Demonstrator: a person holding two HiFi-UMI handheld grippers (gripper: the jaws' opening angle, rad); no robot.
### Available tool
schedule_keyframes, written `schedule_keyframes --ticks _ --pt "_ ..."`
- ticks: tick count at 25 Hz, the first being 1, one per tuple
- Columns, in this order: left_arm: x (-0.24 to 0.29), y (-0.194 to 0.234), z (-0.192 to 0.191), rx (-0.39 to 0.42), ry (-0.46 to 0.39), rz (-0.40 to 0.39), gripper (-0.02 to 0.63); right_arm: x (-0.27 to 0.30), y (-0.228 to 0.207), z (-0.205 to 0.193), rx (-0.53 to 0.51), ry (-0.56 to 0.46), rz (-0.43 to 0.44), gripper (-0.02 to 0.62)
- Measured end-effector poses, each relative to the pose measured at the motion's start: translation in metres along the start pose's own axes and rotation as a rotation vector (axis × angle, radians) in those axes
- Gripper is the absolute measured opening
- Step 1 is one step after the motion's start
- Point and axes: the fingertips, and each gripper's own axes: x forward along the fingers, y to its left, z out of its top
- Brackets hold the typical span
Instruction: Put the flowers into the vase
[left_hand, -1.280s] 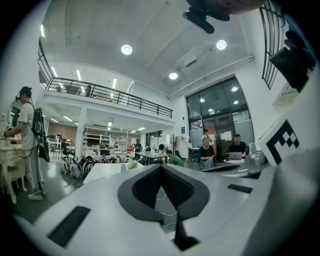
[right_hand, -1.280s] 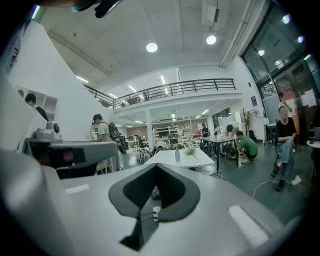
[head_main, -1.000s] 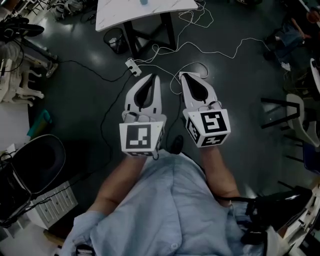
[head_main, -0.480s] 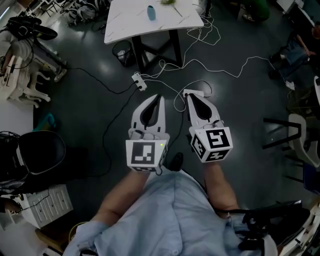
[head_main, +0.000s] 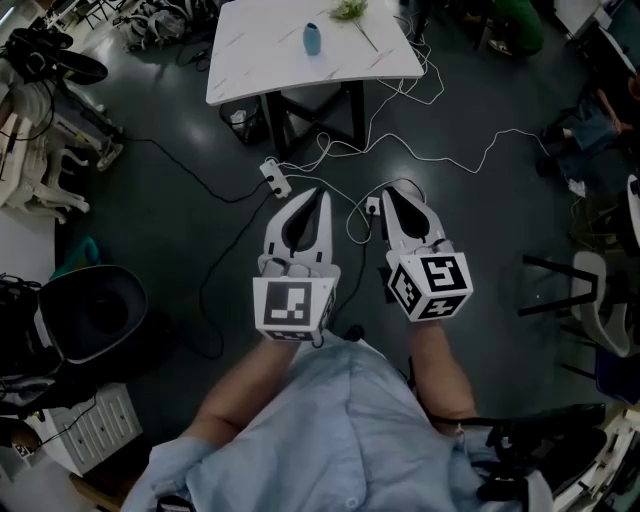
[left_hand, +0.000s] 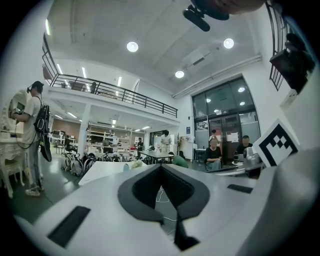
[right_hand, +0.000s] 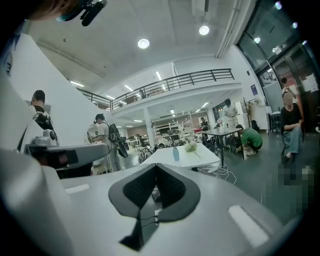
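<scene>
While we stand well back from the table, nothing of the task is in hand yet. Nearest: left gripper (head_main: 308, 195) and right gripper (head_main: 392, 195) side by side in front of our shirt (head_main: 340, 430), both pointing toward the table, close to each other but apart. Each gripper's own view shows its 2 jaws tip to tip with nothing between them, so both are closed and empty. Next out, on the dark floor: a white power strip (head_main: 272, 177) just past the left tips, and loose white cable (head_main: 440, 150) snaking across the path to the table legs. A mesh bin (head_main: 243, 120) sits by the left leg. Farthest: the white table (head_main: 260, 70), with the small blue vase (head_main: 312, 39) upright near its middle and the flowers (head_main: 350, 10) lying flat on the top to its right, near it but apart. Risks as we judge them: 1, feet catching the cable or strip on the approach. 2, arriving with jaws closed and shoving the thin stem instead of pinching it. 3, the vase looks narrow and light, so a stem pushed in off-axis, or a bump from the other tool, could tip it. Steadying it with 1 gripper would help.
</scene>
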Motion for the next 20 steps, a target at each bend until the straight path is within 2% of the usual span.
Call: schedule_keyframes --ticks 6,11,20 --pt "0.055 0.062 0.021 -0.008 -0.014 -0.029 0.005 0.081 0.003 0.03 -0.02 -0.006 -0.019 0.003" --pt "0.086 0.109 0.028 -0.022 -0.029 -0.017 0.005 0.128 -0.002 0.054 -0.041 -0.024 -0.057 0.003" --pt "0.137 0.134 0.017 -0.051 -0.008 -0.066 0.005 0.178 -0.031 0.077 -0.059 -0.033 -0.118 0.003"
